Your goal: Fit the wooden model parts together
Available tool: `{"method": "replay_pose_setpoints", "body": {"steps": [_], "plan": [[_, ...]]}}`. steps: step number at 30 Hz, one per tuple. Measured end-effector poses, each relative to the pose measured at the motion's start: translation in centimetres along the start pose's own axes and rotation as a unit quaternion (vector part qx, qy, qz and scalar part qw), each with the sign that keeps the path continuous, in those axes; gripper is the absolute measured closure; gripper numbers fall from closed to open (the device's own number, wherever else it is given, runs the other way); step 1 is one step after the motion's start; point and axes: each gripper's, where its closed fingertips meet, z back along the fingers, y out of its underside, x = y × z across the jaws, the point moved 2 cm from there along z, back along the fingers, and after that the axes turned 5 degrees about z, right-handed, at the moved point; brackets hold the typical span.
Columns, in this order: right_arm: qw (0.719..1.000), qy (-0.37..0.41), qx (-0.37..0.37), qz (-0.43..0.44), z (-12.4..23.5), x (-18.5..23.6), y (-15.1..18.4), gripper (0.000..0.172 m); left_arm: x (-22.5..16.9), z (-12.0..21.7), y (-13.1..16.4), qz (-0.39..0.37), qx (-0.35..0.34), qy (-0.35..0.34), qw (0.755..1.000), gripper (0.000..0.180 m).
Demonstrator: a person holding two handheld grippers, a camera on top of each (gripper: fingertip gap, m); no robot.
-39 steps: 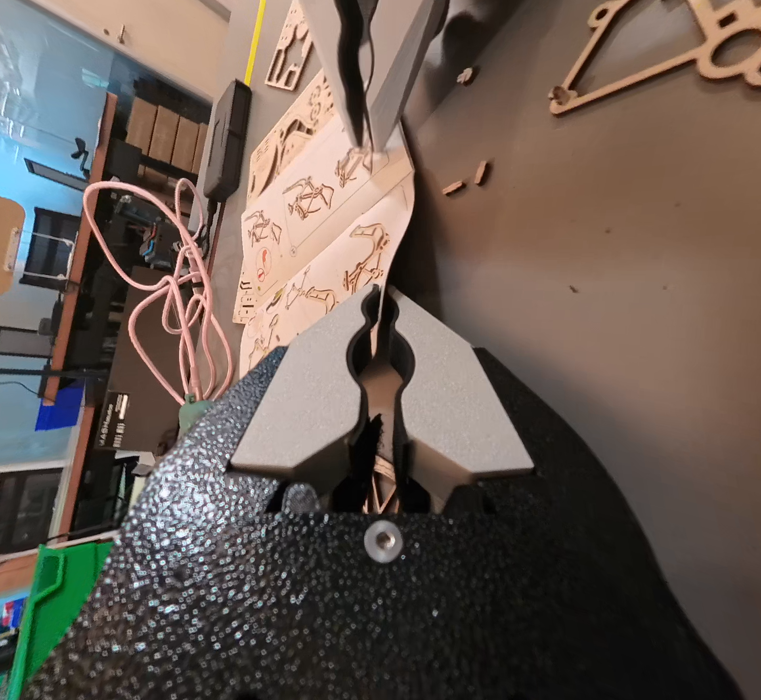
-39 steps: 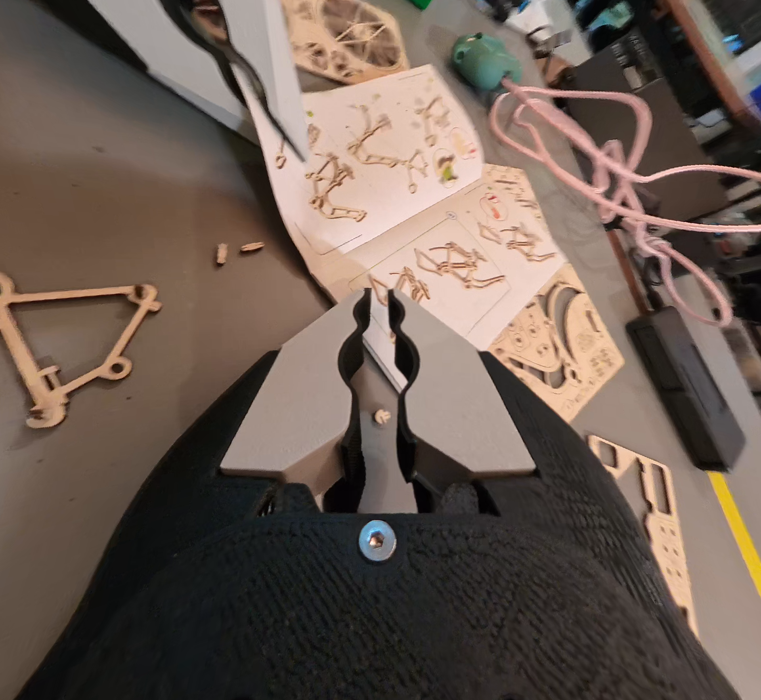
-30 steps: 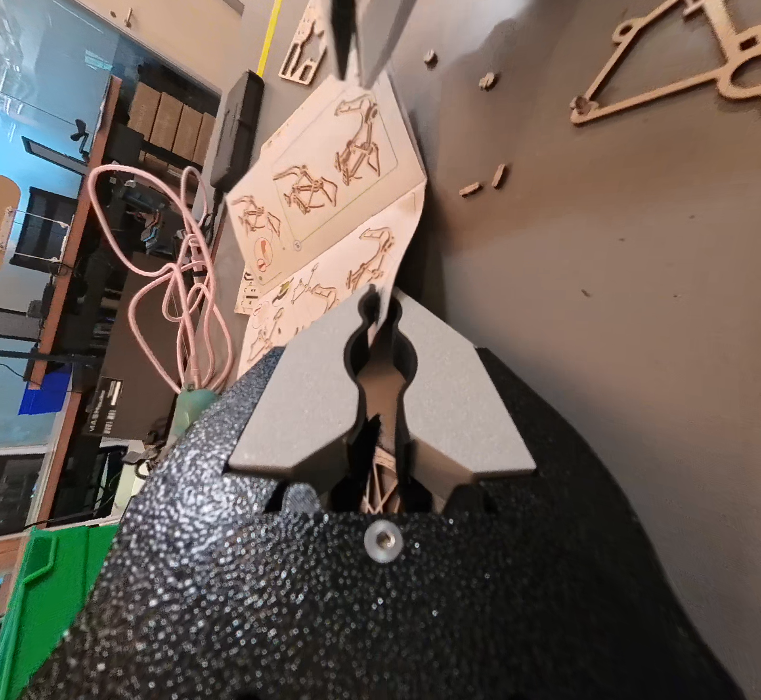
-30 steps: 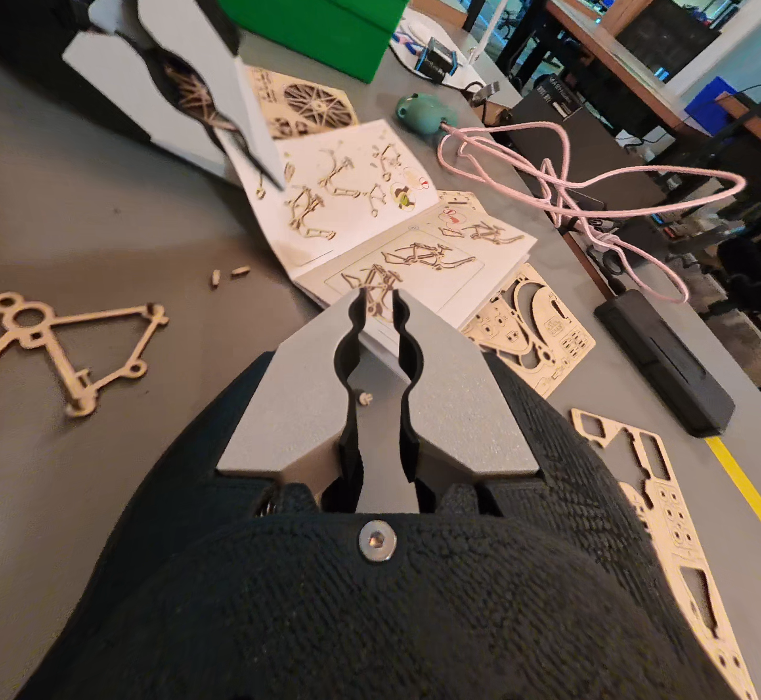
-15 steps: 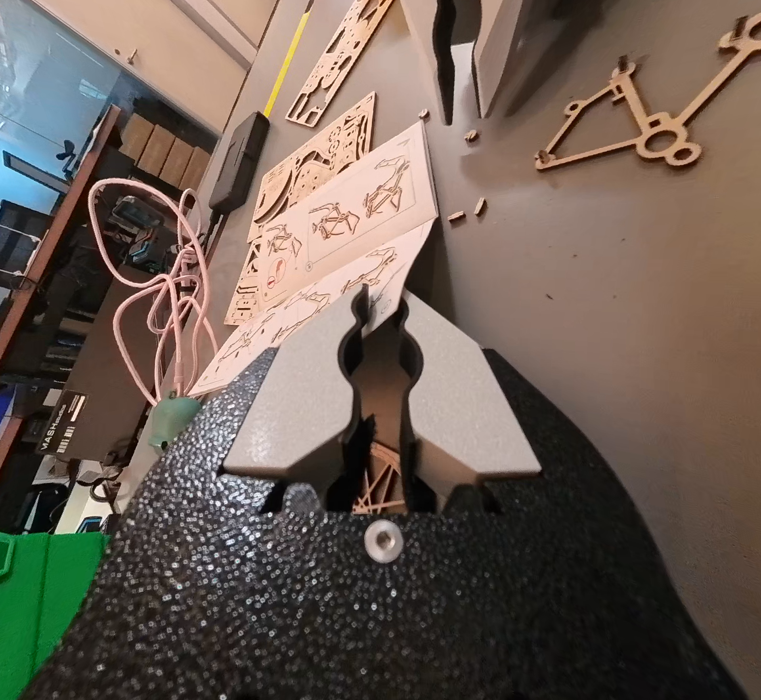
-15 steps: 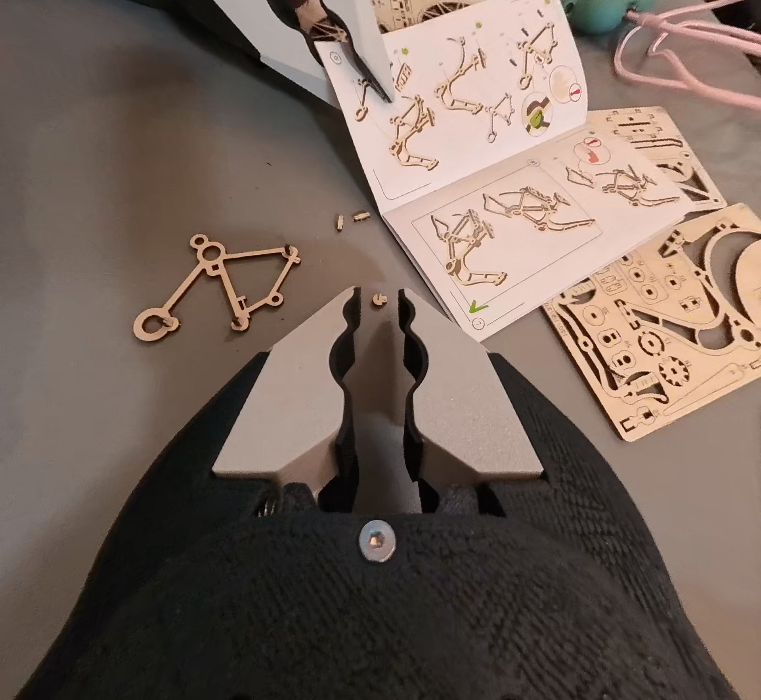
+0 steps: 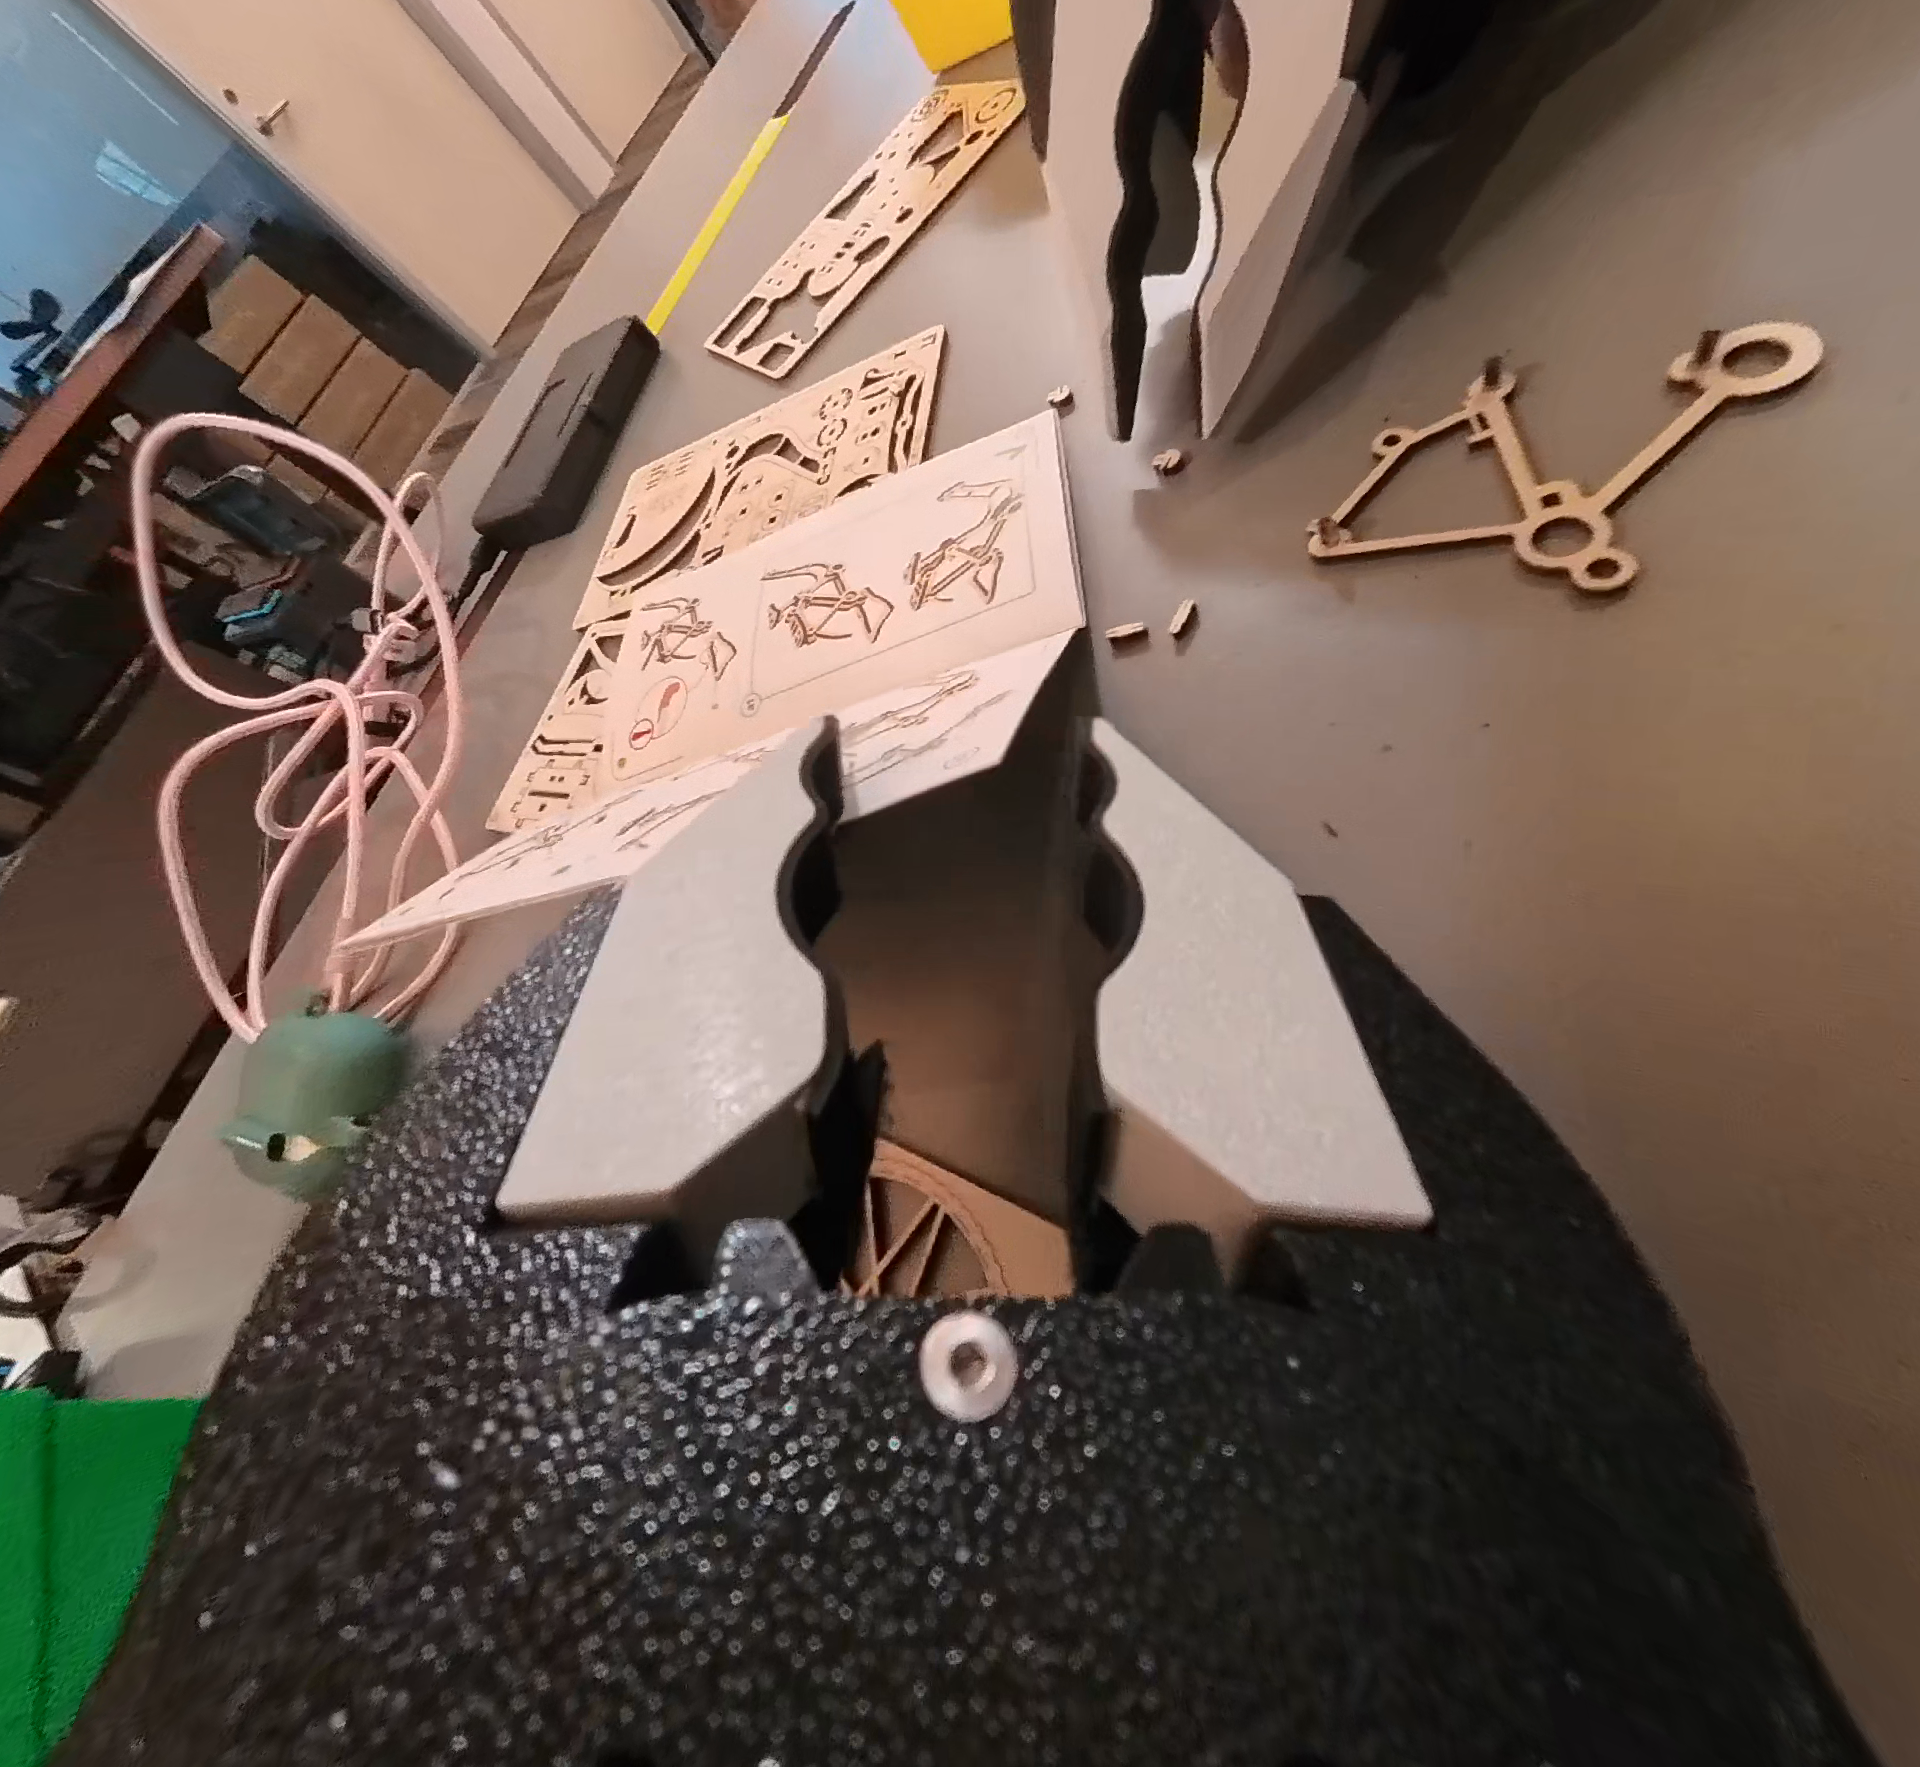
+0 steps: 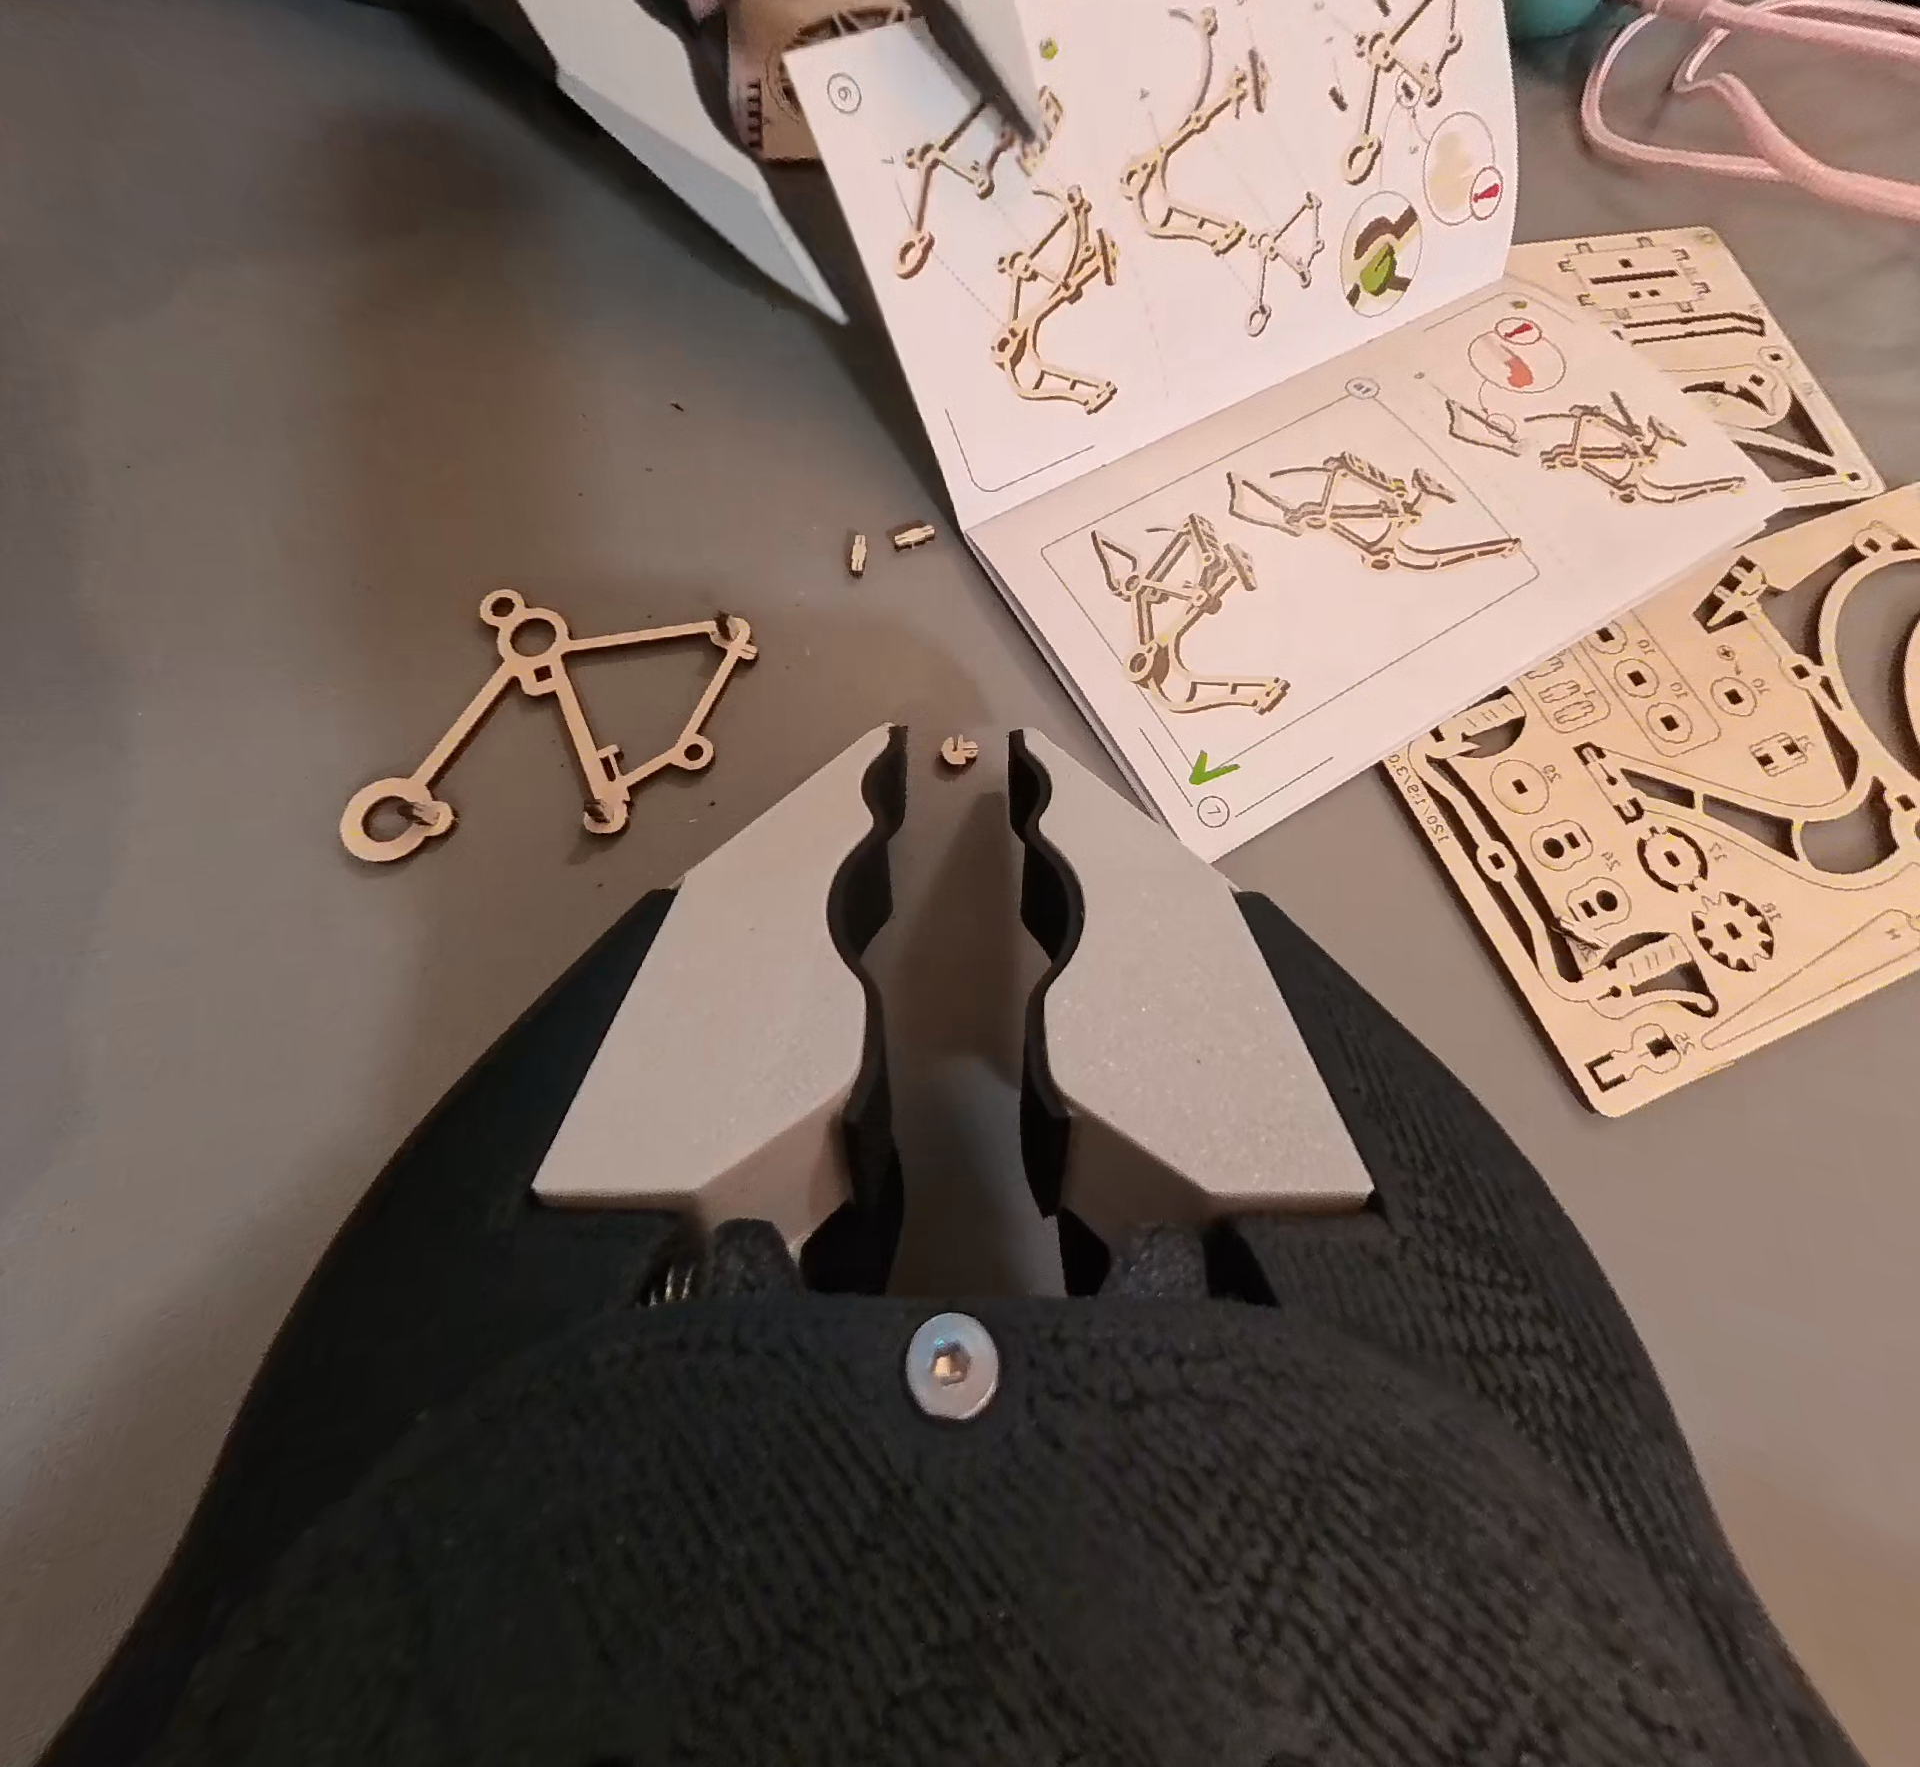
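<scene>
Between the parted fingers of the right gripper [image 8: 956, 743], untouched, lies a tiny pale wooden peg [image 8: 958, 751] on the grey table [image 8: 260, 429]. Closing off-centre could flick it away. Left gripper [image 7: 951, 751] stands wide apart over the white folded instruction booklet [image 8: 1226, 387]; its raised page may flop down.

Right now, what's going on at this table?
A person is building a wooden model with two hand-held grippers. The right hand-held gripper is open, its tips either side of a small peg lying on the table. The left hand-held gripper is open at the raised booklet page. The frame lies untouched.
</scene>
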Motion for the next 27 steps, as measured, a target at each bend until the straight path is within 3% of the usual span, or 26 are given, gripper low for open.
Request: {"method": "replay_pose_setpoints", "body": {"steps": [6, 13, 27], "plan": [[1.0, -0.005, -0.002, -0.006, 0.2, 0.0, 0.2, 0.154, -0.4, 0.9, -1.3, -0.004, -0.051, 0.013, 0.999, 0.123], [1.0, -0.007, 0.003, -0.008, 0.3, -0.1, 0.3, 0.158, -1.2, 2.9, -4.0, -0.037, -0.154, 0.024, 0.987, 0.128], [0.999, -0.051, 0.012, -0.006, 0.3, 0.9, 0.6, 0.159, -2.0, 2.4, -3.6, -0.045, -0.142, 0.042, 0.988, 0.132]]}}
